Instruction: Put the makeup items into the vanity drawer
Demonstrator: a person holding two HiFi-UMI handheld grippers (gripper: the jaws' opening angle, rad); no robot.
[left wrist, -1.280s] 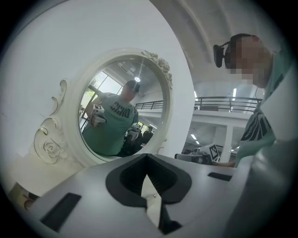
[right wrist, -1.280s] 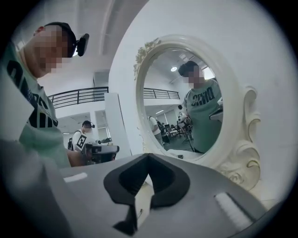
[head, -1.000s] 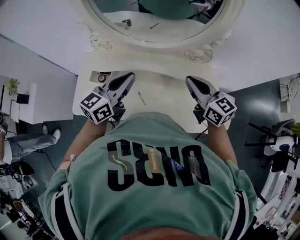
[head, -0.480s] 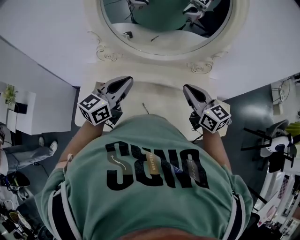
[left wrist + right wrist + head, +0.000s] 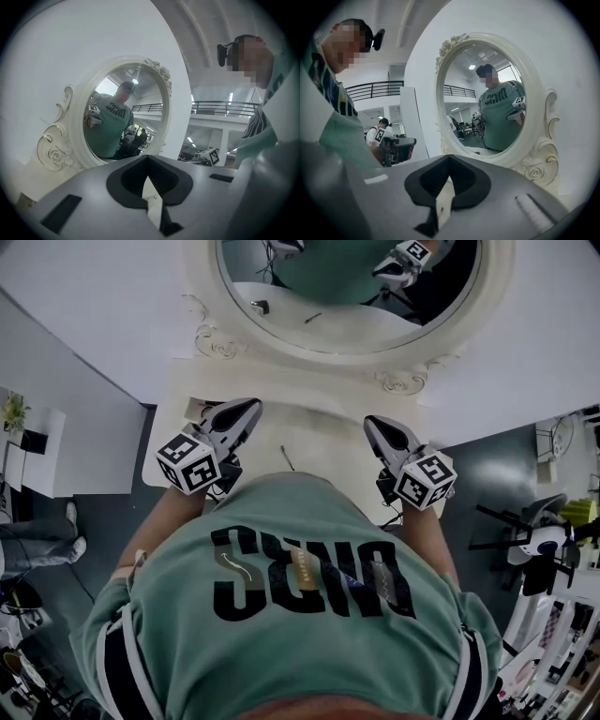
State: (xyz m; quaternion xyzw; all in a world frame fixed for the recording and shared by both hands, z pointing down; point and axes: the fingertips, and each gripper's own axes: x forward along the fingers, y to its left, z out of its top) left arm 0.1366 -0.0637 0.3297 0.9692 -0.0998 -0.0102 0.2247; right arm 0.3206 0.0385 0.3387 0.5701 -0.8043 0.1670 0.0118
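Observation:
A thin dark makeup pencil [image 5: 287,457] lies on the cream vanity top [image 5: 323,418], between my two grippers. A small dark item [image 5: 195,409] sits at the top's left end, partly behind the left gripper. My left gripper [image 5: 247,411] hovers over the left side of the top, shut and holding nothing. My right gripper [image 5: 373,424] hovers over the right side, also shut and empty. In the gripper views both sets of jaws, left [image 5: 148,159] and right [image 5: 449,158], point up at the oval mirror [image 5: 123,119]. The person's body hides the drawer.
The ornate oval mirror [image 5: 352,296] stands at the back of the vanity against a white wall. A white cabinet [image 5: 33,442] and another person's legs [image 5: 33,532] are at the left. Dark stands and equipment [image 5: 544,549] crowd the floor at the right.
The head camera has tipped up, so more of the mirror shows. Both grippers stay shut over the vanity top in nearly the same places.

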